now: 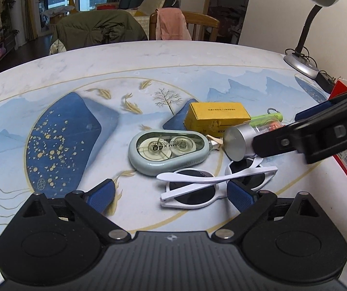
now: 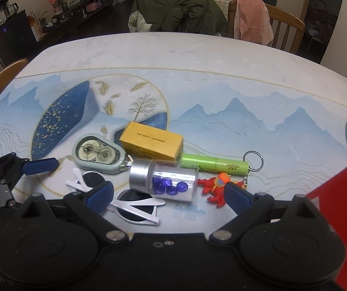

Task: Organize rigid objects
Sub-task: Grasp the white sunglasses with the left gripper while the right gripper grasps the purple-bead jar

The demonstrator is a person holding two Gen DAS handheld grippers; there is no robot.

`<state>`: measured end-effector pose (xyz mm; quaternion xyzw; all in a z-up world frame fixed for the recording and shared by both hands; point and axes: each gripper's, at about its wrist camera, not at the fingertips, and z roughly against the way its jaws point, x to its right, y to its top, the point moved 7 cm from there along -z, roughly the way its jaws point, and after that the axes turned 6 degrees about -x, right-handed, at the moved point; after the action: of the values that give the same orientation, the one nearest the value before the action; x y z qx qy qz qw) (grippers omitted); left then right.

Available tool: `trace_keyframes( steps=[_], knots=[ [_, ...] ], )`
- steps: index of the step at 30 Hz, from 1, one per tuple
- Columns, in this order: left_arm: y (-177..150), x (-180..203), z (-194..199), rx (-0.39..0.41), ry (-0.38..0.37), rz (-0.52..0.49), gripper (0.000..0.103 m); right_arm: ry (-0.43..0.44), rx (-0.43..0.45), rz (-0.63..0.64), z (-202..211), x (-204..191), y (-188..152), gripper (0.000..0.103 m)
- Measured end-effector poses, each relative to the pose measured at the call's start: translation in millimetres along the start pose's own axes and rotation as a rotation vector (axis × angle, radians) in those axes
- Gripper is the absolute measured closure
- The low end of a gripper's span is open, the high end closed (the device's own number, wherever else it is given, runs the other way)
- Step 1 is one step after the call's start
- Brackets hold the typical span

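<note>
Right tool (image 2: 169, 195) open around clear jar (image 2: 171, 180) on sunglasses (image 2: 134, 205)

A yellow cardboard box (image 2: 152, 143), a lime-green cylindrical flashlight (image 2: 214, 164), an orange-red toy figure (image 2: 215, 186) and white-framed dark-lensed sunglasses (image 1: 212, 184) lay on a blue mountain-patterned tablecloth (image 2: 221, 92).

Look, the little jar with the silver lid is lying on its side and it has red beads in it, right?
Nearly. The jar does lie on its side with its silver lid, but the beads inside are blue-purple, not red. The right wrist view shows them through the clear wall. The red thing is the toy figure next to the jar.
</note>
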<state>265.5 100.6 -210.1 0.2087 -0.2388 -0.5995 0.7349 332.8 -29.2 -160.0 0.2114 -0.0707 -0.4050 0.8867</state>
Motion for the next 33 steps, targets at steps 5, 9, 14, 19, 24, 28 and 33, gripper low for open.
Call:
trace_keyframes(
  steps=[5, 9, 14, 19, 24, 28, 33],
  knots=[
    [2.2, 5.7, 0.1, 0.015, -0.003, -0.012, 0.012, -0.008, -0.021, -0.014, -13.1, -2.3, 2.9, 0.006],
    [3.6, 10.9, 2.4, 0.023, -0.027, -0.020, 0.031, -0.031, -0.033, -0.019, -21.1, -3.6, 5.6, 0.008],
    [4.1, 15.3, 3.0, 0.022, -0.034, -0.024, 0.041, -0.044, -0.052, -0.024, -28.4, -4.0, 7.0, 0.010],
    [3.5, 16.6, 3.6, 0.023, -0.031, -0.029, 0.053, -0.058, -0.052, -0.021, -31.5, -6.8, 10.0, 0.010],
    [2.7, 15.7, 5.0, 0.023, -0.036, -0.019, 0.062, -0.072, -0.057, -0.011, -31.4, -8.4, 10.7, 0.036],
    [0.1, 15.9, 7.2, 0.020, -0.050, -0.011, 0.070, -0.087, -0.045, -0.004, -27.8, -6.2, 9.6, 0.036],
    [-3.6, 16.6, 10.1, 0.017, -0.066, 0.004, 0.081, -0.070, -0.024, -0.023, -17.5, -2.2, 6.8, 0.036]
  ],
)
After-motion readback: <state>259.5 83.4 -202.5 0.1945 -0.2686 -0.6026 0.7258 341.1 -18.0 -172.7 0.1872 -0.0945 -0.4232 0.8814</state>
